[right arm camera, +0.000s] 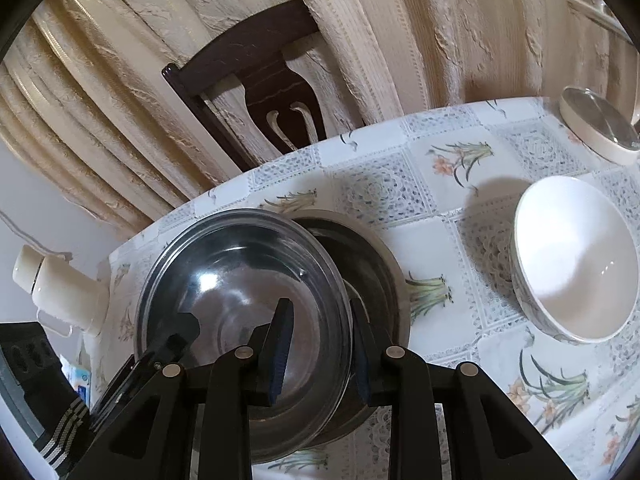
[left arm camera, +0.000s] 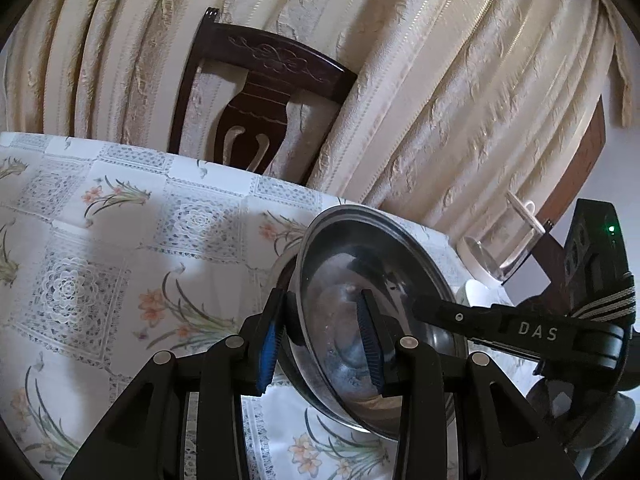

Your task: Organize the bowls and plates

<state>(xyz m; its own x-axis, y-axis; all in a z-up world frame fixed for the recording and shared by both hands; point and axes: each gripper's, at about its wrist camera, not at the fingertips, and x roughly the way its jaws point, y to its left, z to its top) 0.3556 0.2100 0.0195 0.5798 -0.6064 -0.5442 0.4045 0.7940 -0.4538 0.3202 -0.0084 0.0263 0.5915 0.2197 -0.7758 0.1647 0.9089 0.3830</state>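
1. A dark carved wooden chair [left arm camera: 256, 104] stands at the table's far edge, its back against cream patterned curtains [left arm camera: 440, 80] that fill the background. A white ceramic bowl [right arm camera: 576, 260] sits empty to the right of the metal bowls, well apart from them. Farther back lies a round cream-rimmed dish with a glass lid [right arm camera: 600, 128]. A white jug-like vessel [right arm camera: 52, 288] stands near the table's left edge in the right wrist view.
2. The table wears a white tablecloth [left arm camera: 100, 240] printed with lace squares and orange flowers.
3. A steel bowl [right arm camera: 240, 300] is tilted, partly over a second steel bowl [right arm camera: 380, 280] that rests on the cloth. Both look empty.
4. The left gripper [left arm camera: 320, 344] pinches the tilted bowl's rim, one blue pad outside and one inside.
5. The right gripper [right arm camera: 320, 352] clamps the opposite rim the same way, its fingers narrowly set across the wall.
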